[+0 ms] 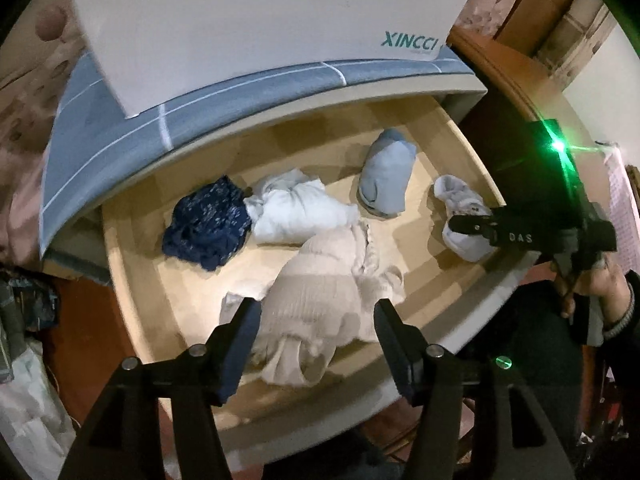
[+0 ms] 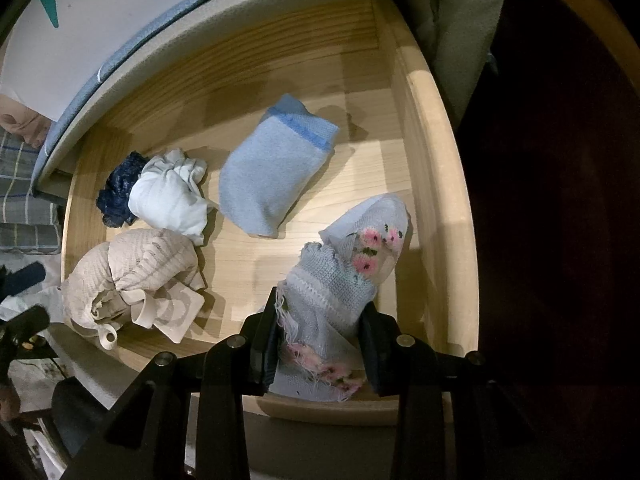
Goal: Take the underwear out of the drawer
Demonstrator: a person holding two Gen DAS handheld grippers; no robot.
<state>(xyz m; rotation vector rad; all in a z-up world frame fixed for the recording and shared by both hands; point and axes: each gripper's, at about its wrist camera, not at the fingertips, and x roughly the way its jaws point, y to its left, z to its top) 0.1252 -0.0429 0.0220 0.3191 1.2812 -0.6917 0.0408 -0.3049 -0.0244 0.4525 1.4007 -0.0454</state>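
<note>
The beige ribbed underwear lies bunched on the floor of the open wooden drawer, near its front left corner, directly beneath and between the left gripper; neither of its fingers presses the cloth, and the jaws stand wide apart, so this gripper holds nothing. Behind the beige piece sit a white bundle and a dark navy lace piece, touching each other near the drawer's back left. A folded light blue garment lies alone toward the middle, with bare wood around it on all sides.

On the drawer's right side the right gripper has its jaws closed on a pale blue knit piece with pink flowers; the fabric is pinched between the pads and stands up from them, close to the drawer's right wall. A person's hand holds that gripper.

A grey-blue padded edge overhangs the drawer's back, with a white box lying on top. The drawer's front rim curves just below both grippers.
</note>
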